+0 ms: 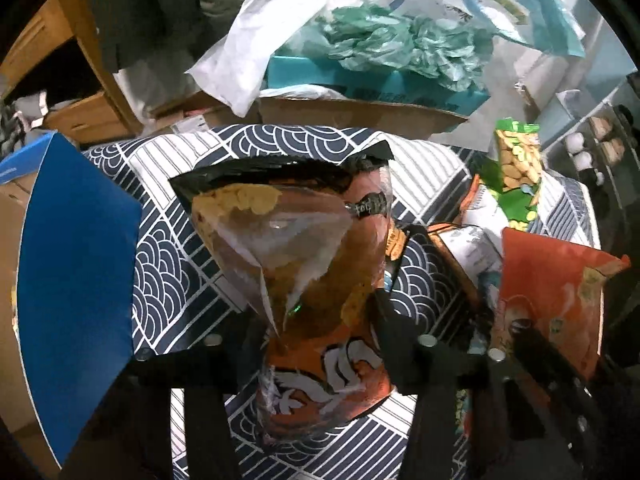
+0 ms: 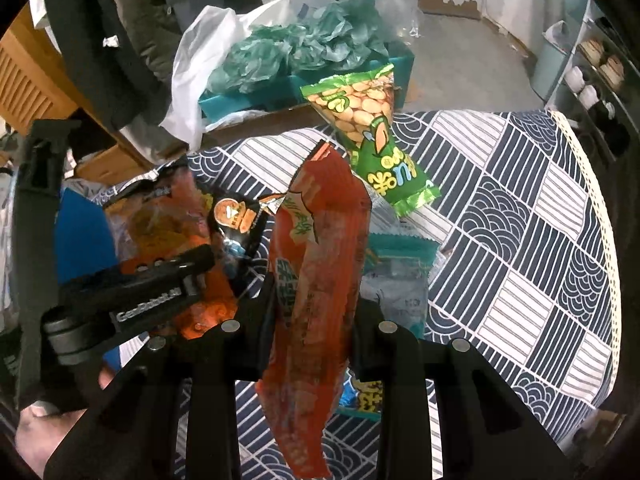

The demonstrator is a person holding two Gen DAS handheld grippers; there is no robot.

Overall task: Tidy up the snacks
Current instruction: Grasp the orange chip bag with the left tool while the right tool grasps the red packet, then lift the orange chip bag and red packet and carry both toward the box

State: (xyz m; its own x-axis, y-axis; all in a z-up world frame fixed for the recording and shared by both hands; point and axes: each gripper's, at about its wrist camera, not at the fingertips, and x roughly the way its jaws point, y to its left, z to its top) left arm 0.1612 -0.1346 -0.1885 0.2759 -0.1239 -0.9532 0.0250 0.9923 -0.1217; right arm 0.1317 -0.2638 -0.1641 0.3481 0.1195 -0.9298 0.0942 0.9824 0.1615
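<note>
Left claw [image 1: 320,332] is clamped on the orange-and-black chip bag [image 1: 304,264], held up over the patterned surface [image 1: 168,248]. Right claw [image 2: 314,316] grips the red snack pouch [image 2: 316,280] the same way; green peanut bag [image 2: 368,136] lies farther back.

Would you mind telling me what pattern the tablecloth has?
Navy-and-white patchwork tablecloth: squares of wave-like arches and stripes, clearest in the right wrist view.
</note>
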